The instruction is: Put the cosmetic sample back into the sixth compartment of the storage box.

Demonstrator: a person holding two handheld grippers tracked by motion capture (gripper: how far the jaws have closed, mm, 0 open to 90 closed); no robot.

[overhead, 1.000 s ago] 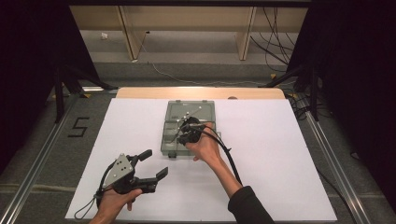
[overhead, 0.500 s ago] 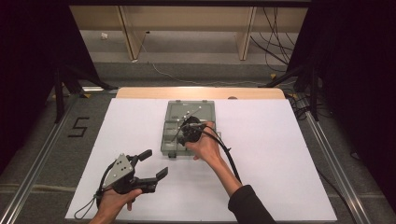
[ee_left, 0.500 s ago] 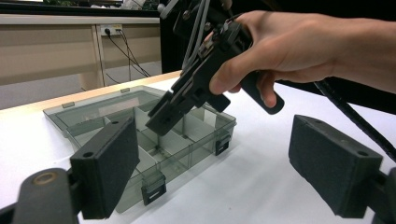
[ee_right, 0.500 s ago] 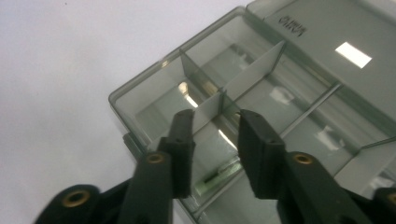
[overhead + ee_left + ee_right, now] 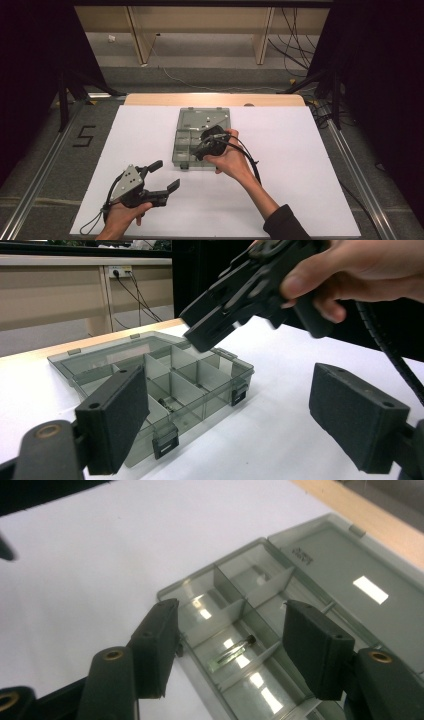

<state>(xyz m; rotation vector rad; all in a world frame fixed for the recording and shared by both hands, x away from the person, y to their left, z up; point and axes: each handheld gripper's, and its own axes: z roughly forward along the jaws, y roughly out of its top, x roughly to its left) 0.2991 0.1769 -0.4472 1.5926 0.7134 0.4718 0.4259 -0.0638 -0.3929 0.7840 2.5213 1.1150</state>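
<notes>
right gripper (image 5: 200, 150) over open compartment box (image 5: 192, 125)

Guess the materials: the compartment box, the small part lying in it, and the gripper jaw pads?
Compartment box: probably hard, glossy, smoke-tinted clear plastic; the table shows through its walls and lamps glint off it.
Small part: looks like metal, a thin shiny shaft with a darker head; too small to be certain.
Right gripper pads: matte black, finely grained, likely rubber or foam.

A small screw (image 5: 235, 650) lies in a compartment of the open organiser box (image 5: 186, 148) directly beneath the right claw (image 5: 199, 150), the left claw (image 5: 166, 177) apart on the table (image 5: 310, 165), nearer the person.
</notes>
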